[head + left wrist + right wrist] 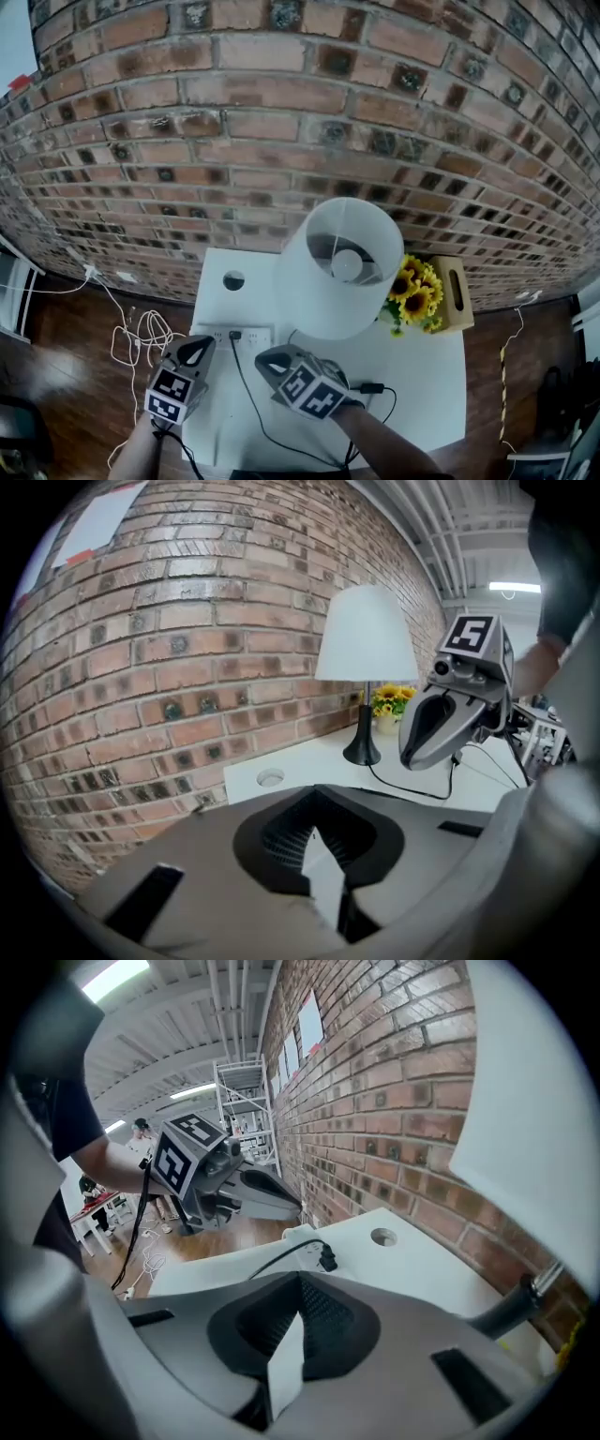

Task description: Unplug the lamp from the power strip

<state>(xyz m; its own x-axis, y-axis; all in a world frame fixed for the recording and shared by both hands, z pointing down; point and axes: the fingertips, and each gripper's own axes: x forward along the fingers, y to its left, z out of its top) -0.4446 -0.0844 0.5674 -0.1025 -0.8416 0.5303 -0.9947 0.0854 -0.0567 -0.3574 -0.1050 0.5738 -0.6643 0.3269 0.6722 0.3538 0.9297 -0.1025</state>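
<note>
While both grippers hang over the near part of the white table [427, 361], the lamp's black plug [234, 335] sits in the white power strip [258, 335], which lies flat on the near left part of the tabletop. The left gripper [197, 350] is over the table's near left corner, its tips just near and left of the plug and apart from it. Its own view shows the jaws drawn almost together, with only a thin sliver of light between them and nothing held. The right gripper [272, 359] is just to the right, its tips near and right of the plug. Its jaws are likewise closed to a narrow slit with nothing in them, and past them the plug stands upright in the strip a little farther on. The black cord [246, 398] runs from the plug toward the near edge, passing between the two grippers. Neither gripper touches the plug or the strip. The lamp [337, 267], with a white drum shade on a dark stem, stands farther back toward the table's middle, far and right of both grippers. An inline switch [372, 387] on the cord lies on the table right of the right gripper. Sunflowers [417, 291] stand beside a wooden box [455, 295] at the far right, close to the brick wall [281, 112]. A round hole [233, 279] in the tabletop lies beyond the strip.
</note>
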